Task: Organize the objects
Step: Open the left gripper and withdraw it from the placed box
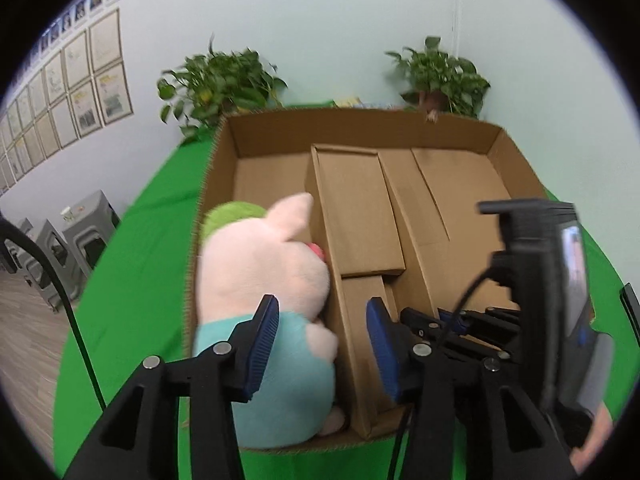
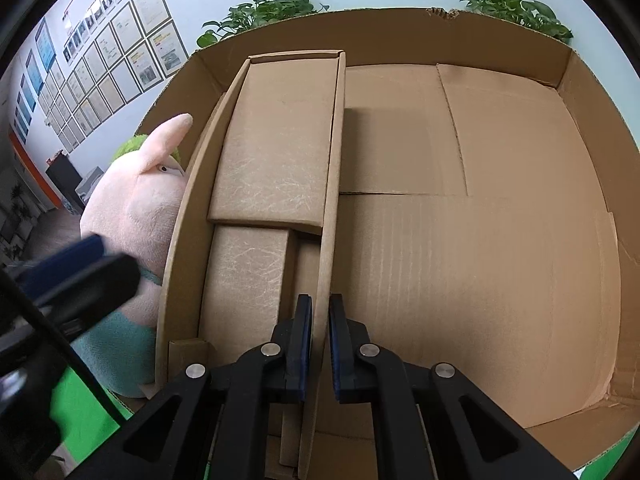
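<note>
Two grippers are working at the cardboard box (image 1: 520, 168) on the green table (image 1: 140, 260). We are holding our left gripper (image 1: 322, 344) with jaws spread wide above the plush pig (image 1: 260, 272), which is lying in the narrow left compartment. Our right gripper (image 2: 320, 344) is pinching the upright divider wall (image 2: 326, 240), jaws nearly closed on the thin card. We are judging the pig light, soft and squashy, so its plump teal body looks like the best place to grasp it
</note>
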A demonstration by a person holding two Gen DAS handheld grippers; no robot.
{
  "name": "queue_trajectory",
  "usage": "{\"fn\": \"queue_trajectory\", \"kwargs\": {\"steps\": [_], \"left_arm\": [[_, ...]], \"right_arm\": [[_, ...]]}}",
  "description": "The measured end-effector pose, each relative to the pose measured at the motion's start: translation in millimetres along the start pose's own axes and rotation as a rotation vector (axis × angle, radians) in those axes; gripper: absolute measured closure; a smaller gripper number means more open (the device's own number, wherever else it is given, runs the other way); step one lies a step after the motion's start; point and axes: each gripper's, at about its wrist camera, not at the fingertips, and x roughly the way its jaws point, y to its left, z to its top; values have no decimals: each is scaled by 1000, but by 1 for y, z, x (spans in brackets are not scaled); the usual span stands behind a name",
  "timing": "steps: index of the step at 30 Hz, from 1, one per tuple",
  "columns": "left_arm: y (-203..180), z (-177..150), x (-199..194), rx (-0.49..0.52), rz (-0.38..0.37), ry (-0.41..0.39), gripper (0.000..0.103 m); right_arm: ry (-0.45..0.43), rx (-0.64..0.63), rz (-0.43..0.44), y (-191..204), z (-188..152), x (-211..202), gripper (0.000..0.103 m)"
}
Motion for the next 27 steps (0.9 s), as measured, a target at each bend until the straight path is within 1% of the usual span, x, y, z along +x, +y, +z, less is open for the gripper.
{"fn": "queue_trajectory", "kwargs": {"steps": [3, 7, 8, 9, 10, 11, 12, 13, 14, 16, 19, 22, 27], "left_arm": [[6, -5, -14, -10, 13, -30, 58], [11, -12, -20, -18, 45, -45, 57], [13, -14, -23, -23, 46, -56, 56], [13, -16, -26, -26, 51, -70, 51], [13, -19, -33, -28, 60, -95, 46], [13, -21, -37, -30, 63, -116, 43], [11, -24, -44, -35, 66, -148, 35], [10, -26, -49, -39, 70, -172, 28], [8, -27, -53, -42, 72, -194, 26], [4, -30, -63, -44, 71, -234, 24], [-4, -30, -68, -47, 71, -244, 24], [-11, -30, -73, -47, 60, -254, 24], [-27, -33, -75, -25, 56, -262, 24]], "right_arm": [[-2, -20, -20, 4, -1, 0, 95], [-14, -23, -17, 3, -7, -6, 93], [-17, -22, -24, 2, -8, -9, 93], [-22, -24, -32, 2, -9, -13, 91], [-37, -31, -46, 2, -11, -21, 86], [-67, -42, -65, 2, -14, -34, 72], [-96, -51, -70, 3, -18, -45, 63], [-131, -60, -68, 4, -23, -58, 38], [-159, -69, -63, 5, -29, -71, 16], [-208, -98, -62, 7, -42, -95, 5], [-253, -106, -77, 5, -62, -127, 1], [-284, -93, -69, -1, -79, -152, 1], [-312, -114, -79, -15, -93, -174, 1]]}}
